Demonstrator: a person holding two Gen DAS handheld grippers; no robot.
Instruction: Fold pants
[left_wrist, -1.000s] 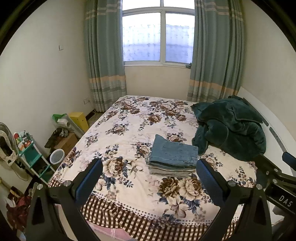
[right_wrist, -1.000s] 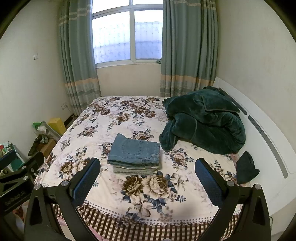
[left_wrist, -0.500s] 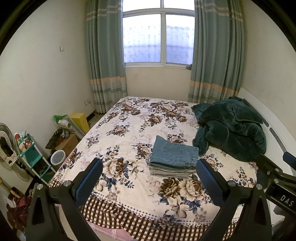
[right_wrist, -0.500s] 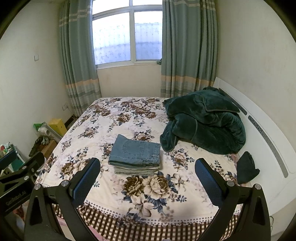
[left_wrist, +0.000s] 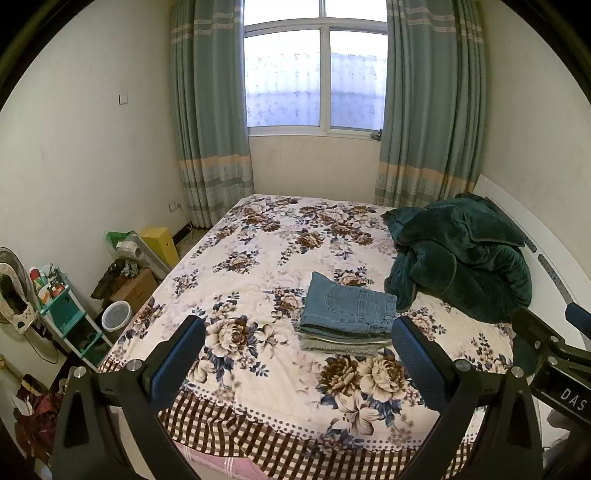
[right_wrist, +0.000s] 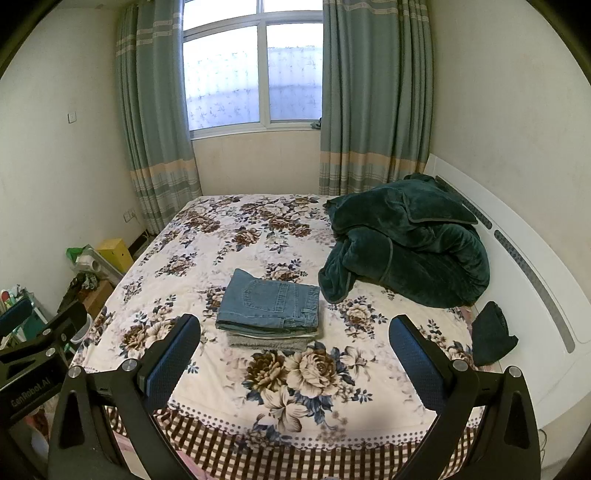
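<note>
Folded blue jeans (left_wrist: 347, 308) lie on top of a small stack of folded grey pants in the middle of the flowered bed (left_wrist: 266, 266); they also show in the right wrist view (right_wrist: 269, 304). My left gripper (left_wrist: 297, 347) is open and empty, held back above the bed's near edge. My right gripper (right_wrist: 295, 345) is open and empty too, well short of the stack. The right gripper's body shows at the right of the left wrist view (left_wrist: 554, 354).
A dark green blanket (right_wrist: 406, 240) is heaped at the right by the white headboard (right_wrist: 535, 280). A small dark cloth (right_wrist: 491, 338) lies near it. Boxes, a bin (left_wrist: 116, 314) and a teal rack (left_wrist: 62, 317) crowd the floor at the left.
Both grippers have drawn back and up a little from the bed, so the stack looks slightly farther. The pants have not moved.
</note>
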